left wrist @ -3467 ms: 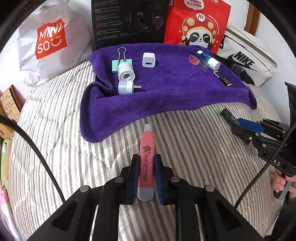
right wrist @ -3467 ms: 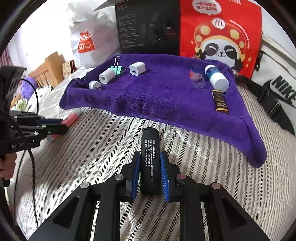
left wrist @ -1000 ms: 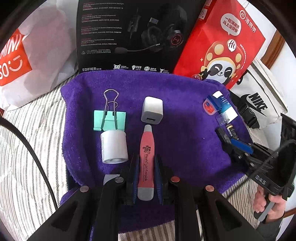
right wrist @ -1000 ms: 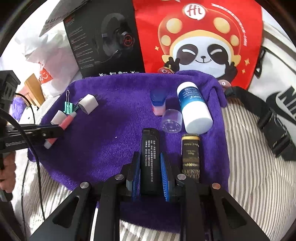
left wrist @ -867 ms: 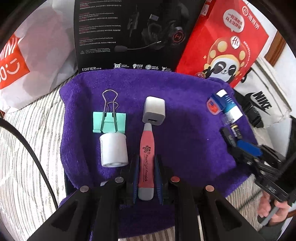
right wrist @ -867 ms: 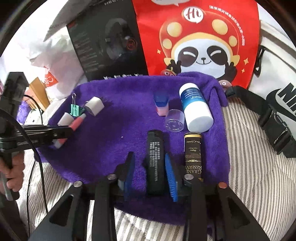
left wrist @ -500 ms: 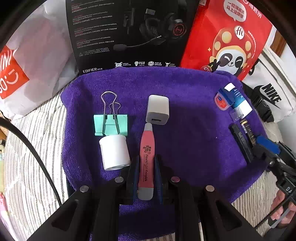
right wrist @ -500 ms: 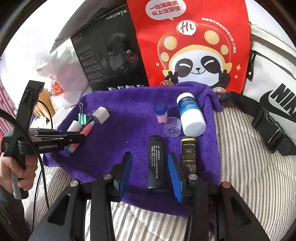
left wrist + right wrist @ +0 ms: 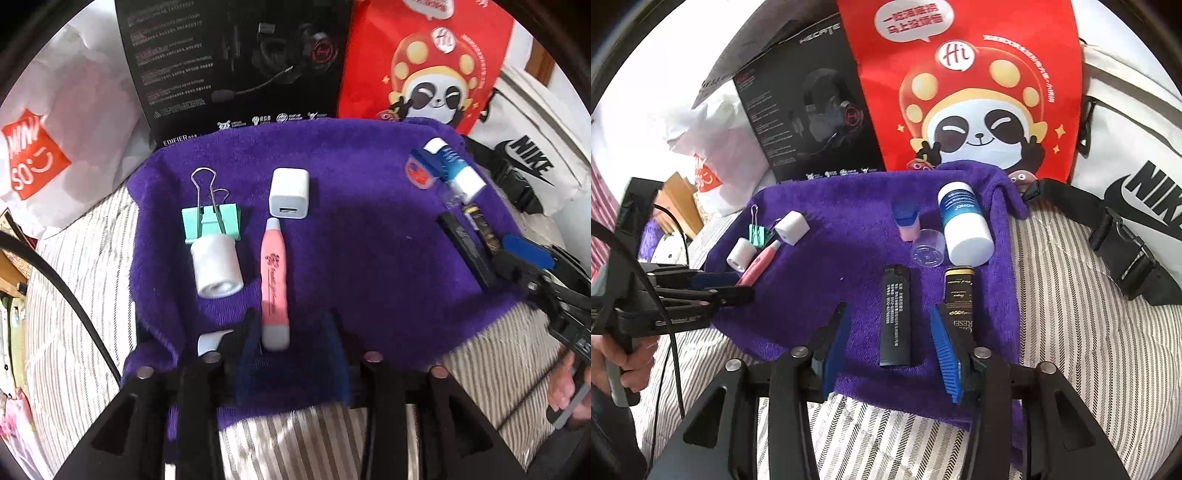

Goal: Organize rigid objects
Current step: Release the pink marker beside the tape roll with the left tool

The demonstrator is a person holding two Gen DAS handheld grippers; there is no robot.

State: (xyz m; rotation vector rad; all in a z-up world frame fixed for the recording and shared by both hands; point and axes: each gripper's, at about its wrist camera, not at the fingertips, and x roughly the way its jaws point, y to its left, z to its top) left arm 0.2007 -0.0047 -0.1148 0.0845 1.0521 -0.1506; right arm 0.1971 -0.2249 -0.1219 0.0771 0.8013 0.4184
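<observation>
Looking along the left gripper (image 9: pixel 291 354), the left wrist view shows its jaws opening around the pink pen-shaped plastic tube (image 9: pixel 274 280), which lies on the purple terry towel (image 9: pixel 369 258) spread on the bed, tip just below the white cube charger (image 9: pixel 289 193); a mint binder clip (image 9: pixel 211 223) and white cylindrical adapter (image 9: pixel 218 266) sit beside it. Only the right wrist view shows the right gripper (image 9: pixel 892 349) opening, spread clear of the black rectangular lighter (image 9: pixel 895 314) lying between its pads, beside a black-and-gold tube (image 9: pixel 958 295).
</observation>
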